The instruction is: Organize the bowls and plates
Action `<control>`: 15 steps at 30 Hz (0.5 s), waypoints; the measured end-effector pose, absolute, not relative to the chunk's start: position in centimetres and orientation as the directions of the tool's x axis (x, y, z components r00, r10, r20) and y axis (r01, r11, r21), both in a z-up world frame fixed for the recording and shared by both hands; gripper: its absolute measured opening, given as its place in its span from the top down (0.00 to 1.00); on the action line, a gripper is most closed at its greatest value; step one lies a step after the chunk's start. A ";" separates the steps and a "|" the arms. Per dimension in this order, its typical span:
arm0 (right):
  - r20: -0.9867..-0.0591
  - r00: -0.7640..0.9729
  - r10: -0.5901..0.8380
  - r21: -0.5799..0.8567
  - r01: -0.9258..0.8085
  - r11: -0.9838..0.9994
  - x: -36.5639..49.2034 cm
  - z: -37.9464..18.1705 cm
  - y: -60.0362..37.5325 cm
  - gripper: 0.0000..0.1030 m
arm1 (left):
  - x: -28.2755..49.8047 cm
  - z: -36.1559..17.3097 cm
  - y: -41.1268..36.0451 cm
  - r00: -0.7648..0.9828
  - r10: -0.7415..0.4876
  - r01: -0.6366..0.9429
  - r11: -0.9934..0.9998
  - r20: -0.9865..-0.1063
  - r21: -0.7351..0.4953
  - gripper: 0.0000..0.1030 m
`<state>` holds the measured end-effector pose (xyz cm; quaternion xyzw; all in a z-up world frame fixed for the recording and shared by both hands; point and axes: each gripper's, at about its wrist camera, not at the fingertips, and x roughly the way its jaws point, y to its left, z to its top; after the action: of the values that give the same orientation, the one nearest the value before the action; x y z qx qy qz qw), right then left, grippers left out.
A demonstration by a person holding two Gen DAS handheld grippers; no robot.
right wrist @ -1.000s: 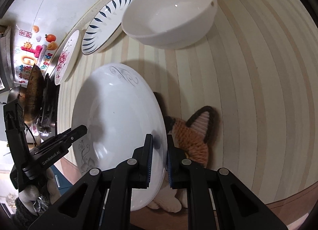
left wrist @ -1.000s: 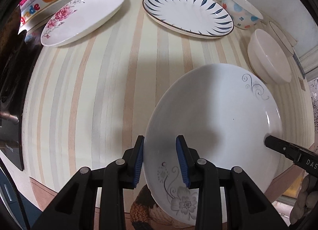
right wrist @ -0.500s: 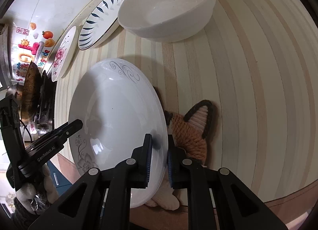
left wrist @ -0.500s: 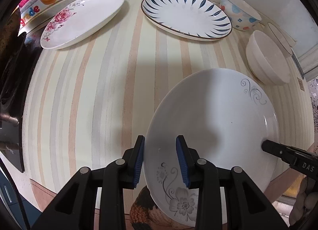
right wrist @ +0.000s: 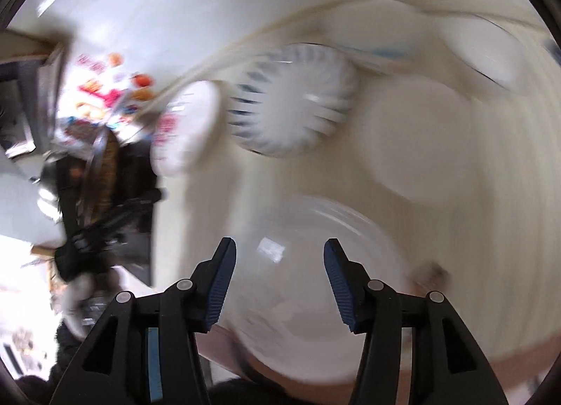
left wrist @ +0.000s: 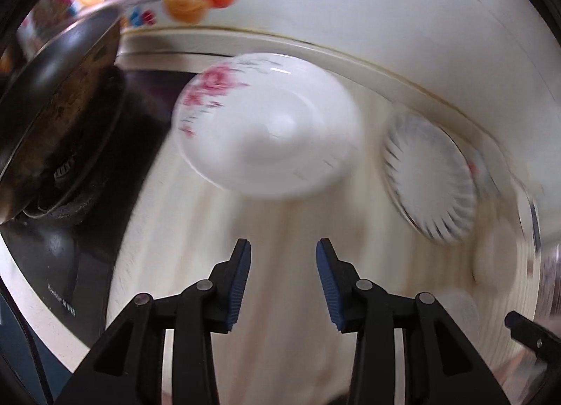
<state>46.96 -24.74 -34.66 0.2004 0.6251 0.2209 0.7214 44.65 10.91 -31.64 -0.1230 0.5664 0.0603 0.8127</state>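
Both claws are spread wide and hold nothing. The left claw (left wrist: 282, 258) points across the striped bench (left wrist: 280, 230) at the pink-flowered plate (left wrist: 266, 128), which lies flat near the back edge, just beside the black stove (left wrist: 70, 194) and its dark pan (left wrist: 59, 82). To its right, apart from it, sits the blue-petal plate (left wrist: 431, 177). The right claw (right wrist: 278, 258) hangs over the white plate (right wrist: 315, 282) at the near edge of the bench; through heavy motion blur, a plain white bowl (right wrist: 417, 145) shows beyond it and the blue-petal plate (right wrist: 291, 103) further back.

The step in hand looks like reaching for the pink-flowered plate to gather the plates into one stack. To do it well, I would bring the left claw in low along the bench, take the plate's near rim between the pads with one pad under the lip, and bite deep enough that the glazed rim cannot slip. Lift level, keep clear of the pan, and slow down first: the blur suggests too quick a move for a clean grasp.
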 end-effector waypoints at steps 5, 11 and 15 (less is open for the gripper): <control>-0.795 0.183 0.578 0.543 -0.211 0.813 55.4 -34.3 -14.7 0.46 | 47.9 -33.5 15.0 0.334 0.026 -0.350 0.932 -0.942 -0.099 0.65; -0.790 0.147 0.595 0.563 -0.210 0.800 64.9 -38.7 -7.4 0.46 | 50.2 -35.6 16.7 0.281 0.096 -0.398 0.917 -0.955 -0.025 0.65; -0.814 0.128 0.567 0.535 -0.215 0.817 68.8 -41.5 -4.6 0.46 | 51.1 -37.0 17.9 0.251 0.107 -0.417 0.909 -0.962 -0.008 0.65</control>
<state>68.84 -4.59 -41.50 0.1454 0.6045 0.2654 0.7369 51.12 17.91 -37.05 -0.1318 0.5884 0.1678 0.7799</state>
